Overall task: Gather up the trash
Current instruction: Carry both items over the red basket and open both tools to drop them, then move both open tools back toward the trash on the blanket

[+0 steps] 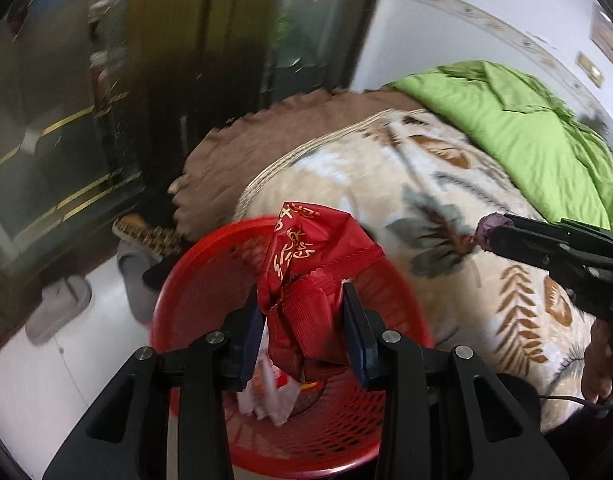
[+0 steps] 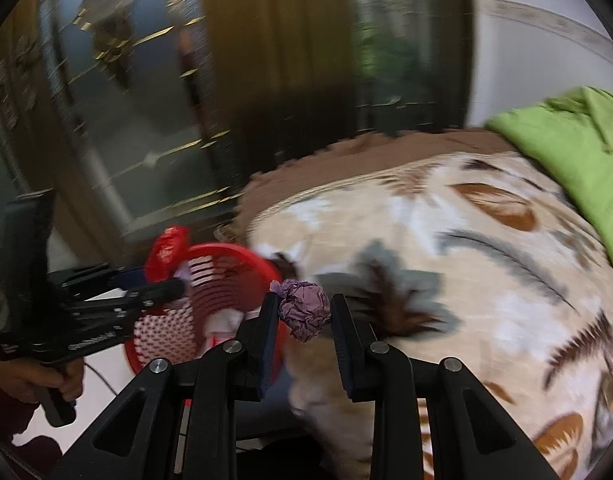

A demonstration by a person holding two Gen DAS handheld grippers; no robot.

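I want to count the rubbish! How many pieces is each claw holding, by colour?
Red: 1, shiny red foil wrapper with gold writing, in the left claw.
Purple: 1, crumpled purple paper ball, in the right claw.
Total: 2.

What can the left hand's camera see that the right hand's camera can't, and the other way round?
Only the left wrist view shows the grey slippers on the floor, the white scraps lying in the basket, and the gold lettering on the red wrapper held in the left tool.

Only the right wrist view shows the person's left hand gripping that tool's handle, and the purple paper ball up close in the right tool.

Both show the red basket, the patterned blanket and the green quilt.
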